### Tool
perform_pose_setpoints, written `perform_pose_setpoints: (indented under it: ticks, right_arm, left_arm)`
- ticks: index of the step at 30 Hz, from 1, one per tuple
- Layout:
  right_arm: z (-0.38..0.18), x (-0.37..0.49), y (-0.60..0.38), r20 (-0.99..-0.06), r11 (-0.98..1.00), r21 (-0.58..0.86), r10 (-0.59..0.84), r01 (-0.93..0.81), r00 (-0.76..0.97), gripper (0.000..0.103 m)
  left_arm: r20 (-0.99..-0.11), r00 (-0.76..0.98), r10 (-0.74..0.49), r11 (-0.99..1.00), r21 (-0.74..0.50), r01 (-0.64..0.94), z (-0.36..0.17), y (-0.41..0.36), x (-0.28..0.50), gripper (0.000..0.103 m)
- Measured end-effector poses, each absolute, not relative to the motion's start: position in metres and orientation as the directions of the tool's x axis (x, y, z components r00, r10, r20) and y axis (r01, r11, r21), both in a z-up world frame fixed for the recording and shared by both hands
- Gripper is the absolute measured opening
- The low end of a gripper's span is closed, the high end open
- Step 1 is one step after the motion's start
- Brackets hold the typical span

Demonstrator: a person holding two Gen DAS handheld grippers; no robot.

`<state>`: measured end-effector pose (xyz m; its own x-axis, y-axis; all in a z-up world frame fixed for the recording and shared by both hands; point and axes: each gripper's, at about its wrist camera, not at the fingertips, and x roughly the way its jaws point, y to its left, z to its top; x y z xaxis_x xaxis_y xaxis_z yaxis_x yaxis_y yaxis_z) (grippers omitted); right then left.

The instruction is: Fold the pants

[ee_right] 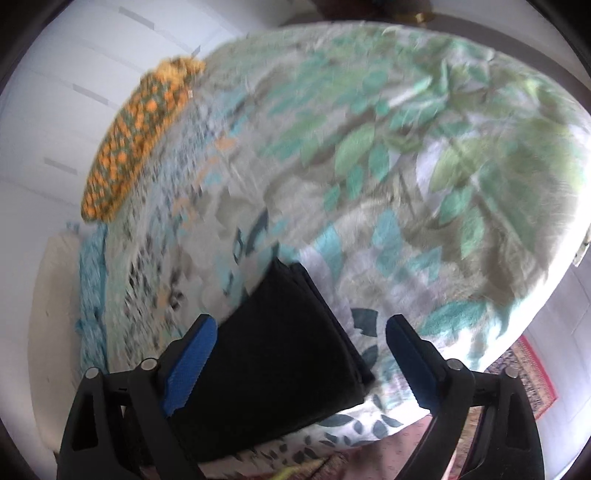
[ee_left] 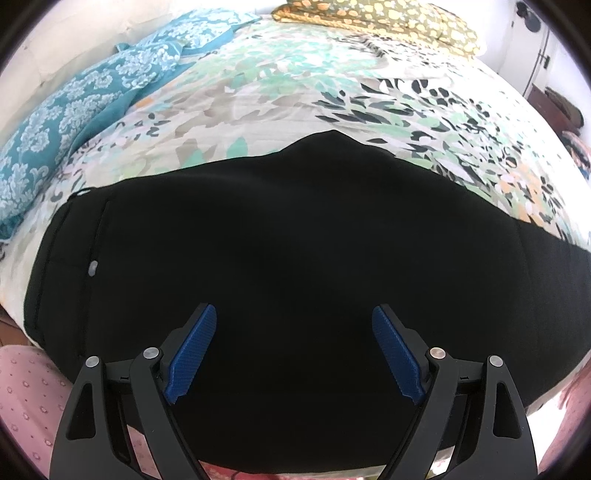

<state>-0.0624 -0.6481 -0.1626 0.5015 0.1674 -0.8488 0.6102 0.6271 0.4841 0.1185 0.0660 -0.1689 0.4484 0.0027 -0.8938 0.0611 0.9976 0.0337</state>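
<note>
1. Black pants (ee_left: pixel 277 240) are laid flat on a bed (ee_left: pixel 332 92), which is covered with a sheet printed in green, grey and dark leaves.
2. In the left wrist view the pants fill most of the lower picture; the waistband with a small pale button (ee_left: pixel 93 268) is seen at the left side, and the fabric runs out toward the right edge.
3. The left claw (ee_left: pixel 293 314) is held above the wide part of the pants, pointed steeply down. Its blue pads (ee_left: pixel 192 354) are spread wide and nothing is gripped between them.
4. In the right wrist view the other end of the pants (ee_right: pixel 280 350) is shown as a narrower dark band whose end lies on the sheet (ee_right: pixel 406 184). It seems to be layered at its far edge, but the picture is blurred there and this cannot be told surely.
5. The right claw (ee_right: pixel 301 323) is also opened wide. The dark cloth passes between its fingers, close to the left pad (ee_right: pixel 190 365), while the right pad is well apart from it; no press on the cloth is seen.
6. A teal patterned cloth (ee_left: pixel 74 122) is bunched at the left side of the bed, and a pillow with orange and yellow dots (ee_left: pixel 388 18) is placed at the far end.
7. A red patterned rug (ee_right: pixel 524 380) is visible on the floor beside the bed.
</note>
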Motion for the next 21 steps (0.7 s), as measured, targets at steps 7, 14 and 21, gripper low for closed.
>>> perform_pose_setpoints:
  ticks: [7, 14, 21]
  right_arm:
    - [-0.202, -0.015, -0.631, -0.911, 0.787, 0.377, 0.221, 0.488, 0.347, 0.079]
    - [-0.211, -0.010, -0.619, -0.898, 0.828, 0.418, 0.315, 0.373, 0.307, 0.068]
    - [-0.215, -0.015, -0.619, -0.868, 0.765, 0.490, 0.387, 0.417, 0.311, 0.014]
  left_arm:
    - [-0.891, 0.452, 0.043, 0.993, 0.088, 0.079, -0.169, 0.063, 0.119, 0.088]
    - [-0.901, 0.431, 0.053, 0.995, 0.084, 0.054, -0.173, 0.068, 0.118, 0.088]
    - [-0.897, 0.437, 0.065, 0.989, 0.116, 0.092, -0.175, 0.057, 0.117, 0.088]
